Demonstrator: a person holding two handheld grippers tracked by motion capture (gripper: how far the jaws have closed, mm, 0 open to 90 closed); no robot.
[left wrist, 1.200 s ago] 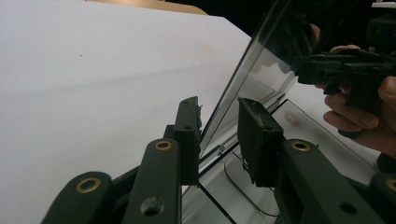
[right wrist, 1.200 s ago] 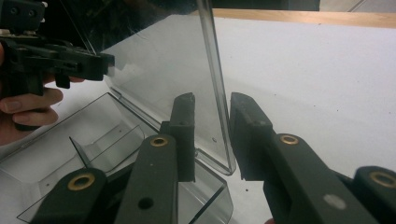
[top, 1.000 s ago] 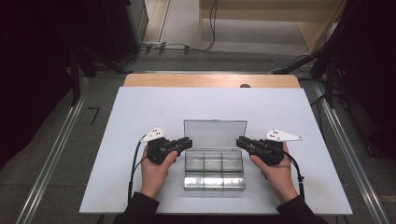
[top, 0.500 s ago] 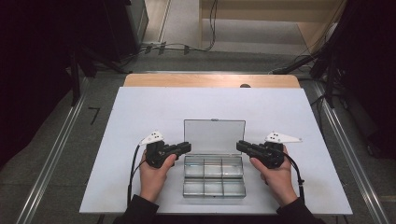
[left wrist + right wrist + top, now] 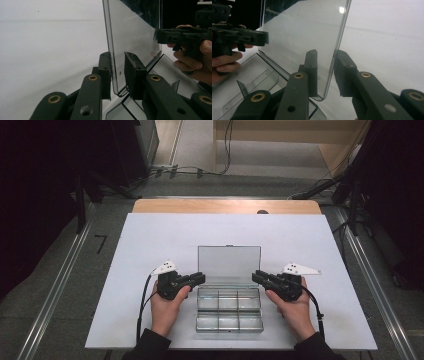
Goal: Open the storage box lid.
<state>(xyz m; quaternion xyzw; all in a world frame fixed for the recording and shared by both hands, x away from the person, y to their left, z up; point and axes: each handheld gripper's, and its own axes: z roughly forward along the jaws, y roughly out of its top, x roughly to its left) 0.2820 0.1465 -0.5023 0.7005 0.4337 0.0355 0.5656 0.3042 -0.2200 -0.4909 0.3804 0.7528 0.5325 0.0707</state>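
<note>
A clear plastic compartment box [image 5: 229, 312] lies on the white tabletop [image 5: 150, 245] with its lid [image 5: 229, 265] standing upright behind it. My left gripper [image 5: 200, 279] is at the lid's left edge and my right gripper [image 5: 257, 276] at its right edge. In the left gripper view the lid's edge [image 5: 113, 75] runs between my jaws [image 5: 117, 60] with a gap at the pad on its right. In the right gripper view the lid [image 5: 304, 32] stands between my jaws [image 5: 325, 60], clear of the pad on its left. Both pairs of jaws have just been opening and stand open around the lid.
The box's compartments look empty. The white tabletop spreads wide on both sides and behind the lid. A wooden strip [image 5: 225, 206] lines the far edge, with cables [image 5: 200, 170] on the floor beyond. A person's hands hold both grippers near the front edge.
The box's base sits slightly nearer the person than a second ago, and the gripper tips have come down a little with it. The lid still stands upright.
</note>
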